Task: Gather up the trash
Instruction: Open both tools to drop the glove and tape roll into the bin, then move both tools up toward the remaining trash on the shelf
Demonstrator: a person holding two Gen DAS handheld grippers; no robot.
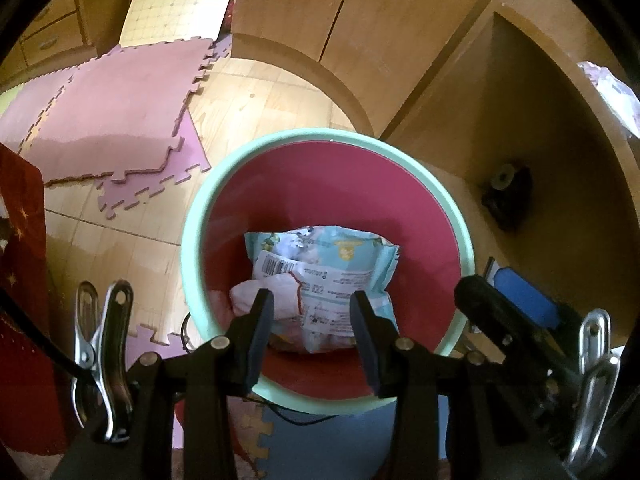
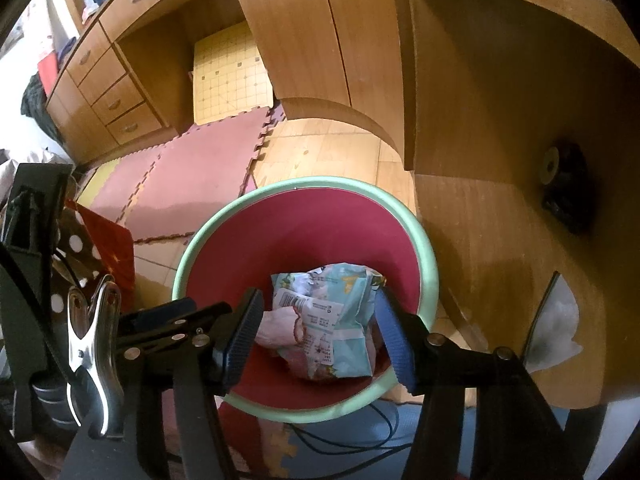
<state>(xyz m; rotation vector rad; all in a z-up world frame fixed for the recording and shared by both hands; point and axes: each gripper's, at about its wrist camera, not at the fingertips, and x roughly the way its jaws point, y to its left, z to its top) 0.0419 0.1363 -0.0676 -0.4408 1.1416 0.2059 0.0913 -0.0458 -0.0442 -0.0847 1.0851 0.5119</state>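
Observation:
A round bin with a mint-green rim (image 1: 191,236) (image 2: 181,264) and a red inside stands on the floor right below both grippers. At its bottom lies a crumpled light-blue wrapper (image 1: 336,264) (image 2: 346,312) with a barcode label, and a whitish crumpled scrap (image 1: 280,294) lies against it. My left gripper (image 1: 312,308) hangs over the bin, jaws apart, nothing between the pads. My right gripper (image 2: 320,316) is also open above the wrapper, which lies loose beneath it. Its blue-padded finger (image 1: 524,296) shows at the right of the left wrist view.
Pink and purple foam puzzle mats (image 1: 120,112) (image 2: 200,176) cover part of the wooden floor. Curved wooden desk panels (image 1: 304,32) and a low shelf with a small black object (image 2: 564,184) flank the bin. Black cables (image 2: 360,440) run under it. A red starred cloth (image 1: 24,240) lies at the left.

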